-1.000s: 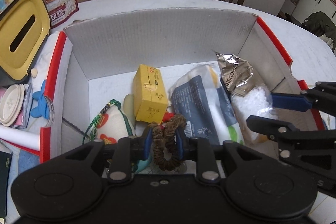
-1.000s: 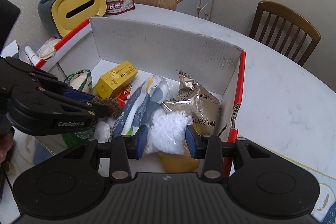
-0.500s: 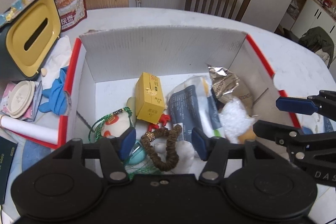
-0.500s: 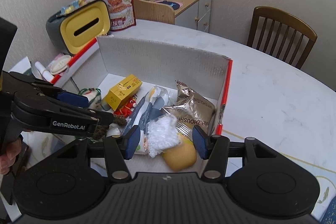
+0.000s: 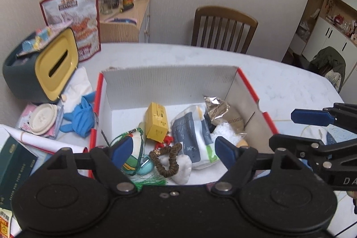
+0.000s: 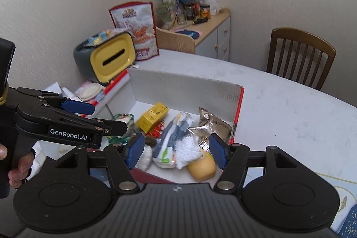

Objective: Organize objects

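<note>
Now both tongs gape empty above the box (image 5: 169,79) holding scrunchie (image 5: 166,158), yellow carton (image 5: 156,122), pouches.

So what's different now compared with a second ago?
Both let go. The left hand-held gripper released the brown hair tie, the right hand-held gripper the white fluffy piece; their jaws have just been opening, and both pulled up and back. Both items lie in the cardboard box; the other contents stayed put.

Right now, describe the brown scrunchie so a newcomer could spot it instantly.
Find the red-edged cardboard box on the white table. Near its front wall, the scrunchie lies partly on a white lump, beside the blue-grey pouch. It is the only dark brown, ruffled fabric ring there.
</note>
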The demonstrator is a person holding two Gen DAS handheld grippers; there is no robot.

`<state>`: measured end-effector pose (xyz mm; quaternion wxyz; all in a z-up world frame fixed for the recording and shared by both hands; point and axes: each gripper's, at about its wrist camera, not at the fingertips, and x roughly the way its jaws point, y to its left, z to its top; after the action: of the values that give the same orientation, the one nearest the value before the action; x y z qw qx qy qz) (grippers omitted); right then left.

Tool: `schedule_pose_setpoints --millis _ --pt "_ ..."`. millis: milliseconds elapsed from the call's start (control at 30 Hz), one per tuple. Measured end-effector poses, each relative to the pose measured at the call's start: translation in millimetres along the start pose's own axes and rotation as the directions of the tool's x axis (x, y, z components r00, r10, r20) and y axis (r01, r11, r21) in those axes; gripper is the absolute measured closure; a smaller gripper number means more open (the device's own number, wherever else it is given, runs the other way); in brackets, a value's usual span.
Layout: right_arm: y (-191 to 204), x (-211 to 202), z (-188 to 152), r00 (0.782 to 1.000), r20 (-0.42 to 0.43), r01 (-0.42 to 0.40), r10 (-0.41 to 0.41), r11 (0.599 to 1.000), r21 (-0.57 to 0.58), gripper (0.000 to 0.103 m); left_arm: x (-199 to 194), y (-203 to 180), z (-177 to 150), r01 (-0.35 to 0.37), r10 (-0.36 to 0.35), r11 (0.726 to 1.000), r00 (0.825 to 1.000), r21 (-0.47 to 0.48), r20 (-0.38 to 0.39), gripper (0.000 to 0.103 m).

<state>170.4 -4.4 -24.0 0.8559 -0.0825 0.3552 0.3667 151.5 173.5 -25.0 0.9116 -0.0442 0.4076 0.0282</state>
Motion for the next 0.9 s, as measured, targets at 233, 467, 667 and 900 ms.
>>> schedule_pose_setpoints --millis 233,467,667,900 --pt "5.5 -23.8 -8.0 0.999 0.05 -0.022 0.022 1.0 0.0 0.03 -28.8 -9.3 -7.8 -0.003 0.001 1.0 0.998 0.017 0.066 0.012" --pt "0.8 -41.5 -17.3 0.995 0.09 -0.044 0.042 0.999 0.021 0.022 -49.8 -18.9 -17.2 0.008 -0.011 1.0 0.994 0.025 0.112 0.001" --pt "-2.0 -52.4 -25.9 0.99 0.125 -0.062 0.057 0.997 0.037 0.012 -61.5 -26.5 -22.8 0.008 -0.011 1.0 0.99 0.022 0.138 0.0" --pt "1.7 -67.6 -34.0 0.984 0.167 -0.073 0.068 0.997 0.024 0.002 -68.9 -32.7 -30.5 -0.005 0.001 1.0 0.99 0.023 0.139 0.0"
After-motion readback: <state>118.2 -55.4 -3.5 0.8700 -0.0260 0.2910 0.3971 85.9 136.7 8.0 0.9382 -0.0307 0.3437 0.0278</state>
